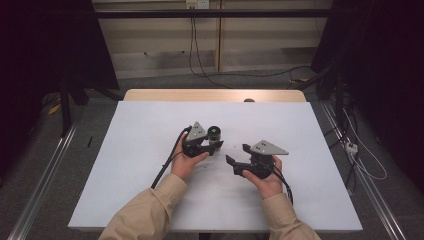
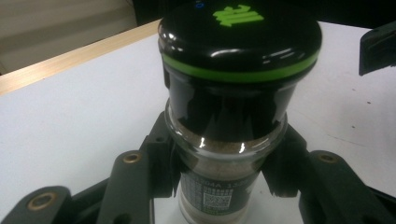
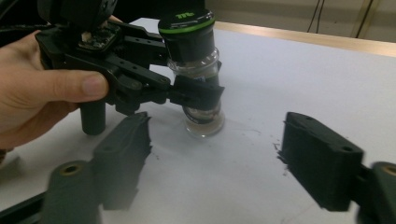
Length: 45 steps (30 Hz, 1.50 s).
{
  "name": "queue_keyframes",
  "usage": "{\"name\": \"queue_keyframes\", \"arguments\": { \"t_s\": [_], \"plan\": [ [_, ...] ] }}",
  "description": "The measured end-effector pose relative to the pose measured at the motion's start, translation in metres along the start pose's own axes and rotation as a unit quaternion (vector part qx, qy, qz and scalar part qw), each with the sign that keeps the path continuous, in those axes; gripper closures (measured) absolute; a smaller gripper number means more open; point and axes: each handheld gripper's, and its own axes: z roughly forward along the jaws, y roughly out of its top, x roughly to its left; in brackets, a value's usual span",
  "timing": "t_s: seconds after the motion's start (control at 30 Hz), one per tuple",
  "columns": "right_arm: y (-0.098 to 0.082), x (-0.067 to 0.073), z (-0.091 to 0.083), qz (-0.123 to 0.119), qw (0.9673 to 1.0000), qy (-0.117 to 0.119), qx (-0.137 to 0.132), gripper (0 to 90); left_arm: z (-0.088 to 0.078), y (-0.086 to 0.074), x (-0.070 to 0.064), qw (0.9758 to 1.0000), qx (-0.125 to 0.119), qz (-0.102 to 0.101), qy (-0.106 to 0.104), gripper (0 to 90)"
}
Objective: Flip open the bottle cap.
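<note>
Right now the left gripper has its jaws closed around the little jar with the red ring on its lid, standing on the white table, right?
Nearly: the ring is green, not red. The left gripper view shows the left gripper clamped around the jar, which stands on the white table.

Three cameras on one table: one fixed overhead, one riding each gripper.

Your high view looks forward and down from above your side, taking in the whole white table (image 1: 150,200), your forearms entering from 6 o'clock and the floor and wall toward 12 o'clock. Your left gripper view sits very close behind the left gripper (image 2: 219,186), looking along its jaws at the jar (image 2: 233,93) between them, with table beyond. Your right gripper view looks along the right gripper (image 3: 215,172) from low over the table, farther back, facing the left gripper at 11 o'clock. All three views share the jar and the table surface around it.
</note>
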Motion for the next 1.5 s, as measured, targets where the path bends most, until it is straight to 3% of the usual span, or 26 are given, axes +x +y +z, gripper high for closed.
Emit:
{"name": "queue_keyframes", "arguments": {
  "t_s": [0.17, 0.53, 0.63, 0.77, 1.5],
  "plan": [
    [0.007, 0.000, 0.002, 0.006, 1.0000, 0.001, 0.003, 36.7, 0.000, 0.000, 0.000, 1.0000, 0.000, -0.001, -0.001, 53.5],
    [0.024, 0.000, 0.009, -0.009, 0.9999, 0.001, 0.006, 71.7, 0.000, 0.000, 0.000, 1.0000, 0.000, -0.002, 0.000, 53.5],
    [0.026, 0.001, 0.012, -0.009, 0.9999, 0.005, 0.007, 82.3, 0.000, 0.000, 0.000, 1.0000, 0.001, 0.001, -0.002, 53.5],
    [0.028, 0.002, 0.019, -0.006, 0.9998, 0.015, 0.015, 90.0, 0.000, 0.000, 0.000, 1.0000, 0.002, -0.001, 0.000, 53.5],
    [0.039, 0.008, 0.040, -0.037, 0.9986, 0.021, 0.032, 90.0, 0.000, 0.000, 0.000, 1.0000, 0.000, -0.001, -0.002, 53.5]
  ]
}}
